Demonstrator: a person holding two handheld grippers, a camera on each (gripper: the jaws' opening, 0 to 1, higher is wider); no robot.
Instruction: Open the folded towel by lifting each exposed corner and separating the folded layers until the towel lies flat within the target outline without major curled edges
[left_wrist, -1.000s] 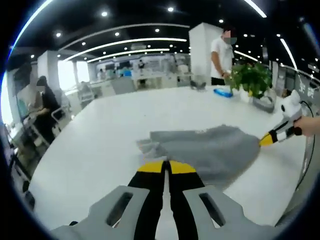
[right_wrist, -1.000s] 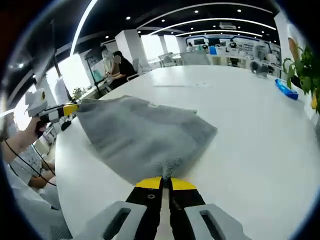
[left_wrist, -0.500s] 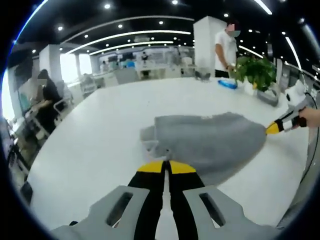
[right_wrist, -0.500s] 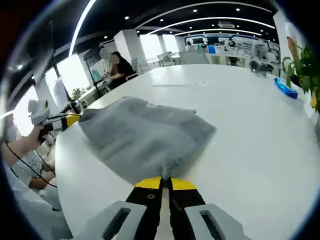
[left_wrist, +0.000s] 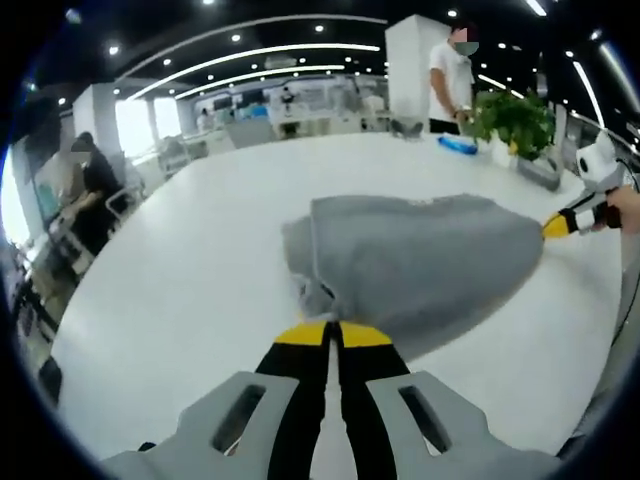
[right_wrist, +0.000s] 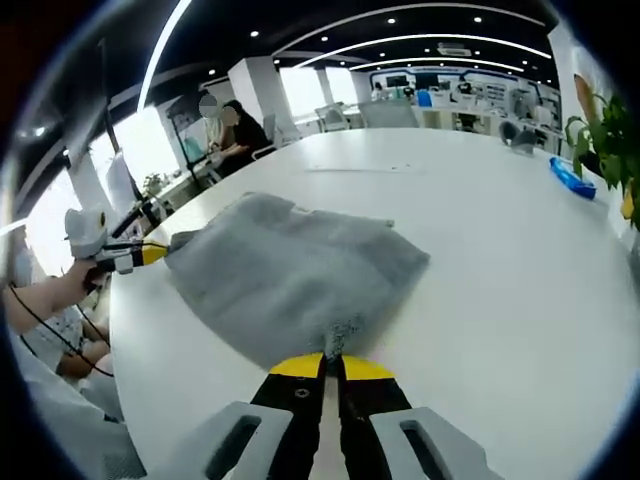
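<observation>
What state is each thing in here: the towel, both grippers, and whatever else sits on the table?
towel: grey, still folded in layers, pinched at two opposite corners, partly lifted off the table
left gripper: shut on a towel corner
right gripper: shut on the opposite towel corner
white table: carries the towel
potted plant: upright at the table's far side
blue object: lying flat on the table

Open table around the towel
Bare table (right_wrist: 500, 300) surrounds the towel (right_wrist: 290, 275); plant (left_wrist: 510, 115) and blue object (right_wrist: 572, 178) stand far off.
</observation>
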